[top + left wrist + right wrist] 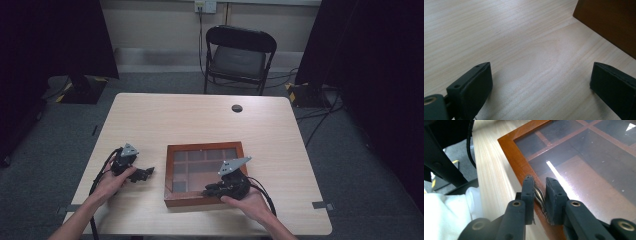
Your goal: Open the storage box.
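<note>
Right gripper (539,185) nearest: jaws narrow, closed on a silvery metal handle (539,195) at the front edge of the wooden box (510,152). Box has a glass lid over compartments and sits on the worktop (200,120), toward its near edge. Left gripper (145,173) rests on the worktop just left of the box, jaws wide, nothing between them.

A recording lab or studio: black curtains (55,35) hang on both sides of a pale table (200,120), a folding chair (239,57) stands behind the table, cables (320,112) trail over grey carpet (60,145) beside the table.
</note>
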Available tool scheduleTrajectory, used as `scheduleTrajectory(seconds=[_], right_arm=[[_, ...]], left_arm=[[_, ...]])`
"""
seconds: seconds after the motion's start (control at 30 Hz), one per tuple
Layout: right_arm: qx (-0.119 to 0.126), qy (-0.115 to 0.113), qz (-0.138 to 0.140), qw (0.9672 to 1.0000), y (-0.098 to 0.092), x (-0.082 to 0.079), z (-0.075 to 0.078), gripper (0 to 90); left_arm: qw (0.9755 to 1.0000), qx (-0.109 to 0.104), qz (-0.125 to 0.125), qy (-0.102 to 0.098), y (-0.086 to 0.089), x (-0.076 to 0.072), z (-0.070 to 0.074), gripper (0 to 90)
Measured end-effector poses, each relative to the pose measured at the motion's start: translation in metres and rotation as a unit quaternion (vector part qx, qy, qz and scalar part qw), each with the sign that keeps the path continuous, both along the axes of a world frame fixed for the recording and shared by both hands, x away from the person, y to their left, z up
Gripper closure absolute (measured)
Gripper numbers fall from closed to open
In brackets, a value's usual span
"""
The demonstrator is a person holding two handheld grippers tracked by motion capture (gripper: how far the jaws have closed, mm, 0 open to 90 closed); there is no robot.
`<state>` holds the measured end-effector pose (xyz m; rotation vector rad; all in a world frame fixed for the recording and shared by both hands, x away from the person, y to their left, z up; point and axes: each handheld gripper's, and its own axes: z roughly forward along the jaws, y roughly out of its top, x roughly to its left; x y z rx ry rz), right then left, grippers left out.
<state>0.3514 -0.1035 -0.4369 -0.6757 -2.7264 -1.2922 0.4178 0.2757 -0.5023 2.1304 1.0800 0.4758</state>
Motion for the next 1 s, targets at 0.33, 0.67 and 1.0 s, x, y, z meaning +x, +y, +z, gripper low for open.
scheduleTrajectory(seconds=[0.33, 0.67, 1.0], right_arm=[[-0.005, -0.024, 0.008, 0.9997, 0.0015, -0.0033, 0.0, 79.9], [-0.007, -0.024, 0.017, 0.9995, 0.0053, -0.0036, 0.0008, 80.9], [0.002, -0.018, 0.015, 0.9997, 0.0045, -0.0027, 0.0067, 81.0]], left_arm=[[1.0, 0.0, 0.0, 0.0, 0.0, 0.0, 0.0, 3.8], [1.0, -0.002, 0.001, 0.001, -0.0001, 0.0, -0.0001, 3.8], [1.0, -0.004, 0.0, 0.002, -0.0002, 0.0001, -0.0002, 3.6]])
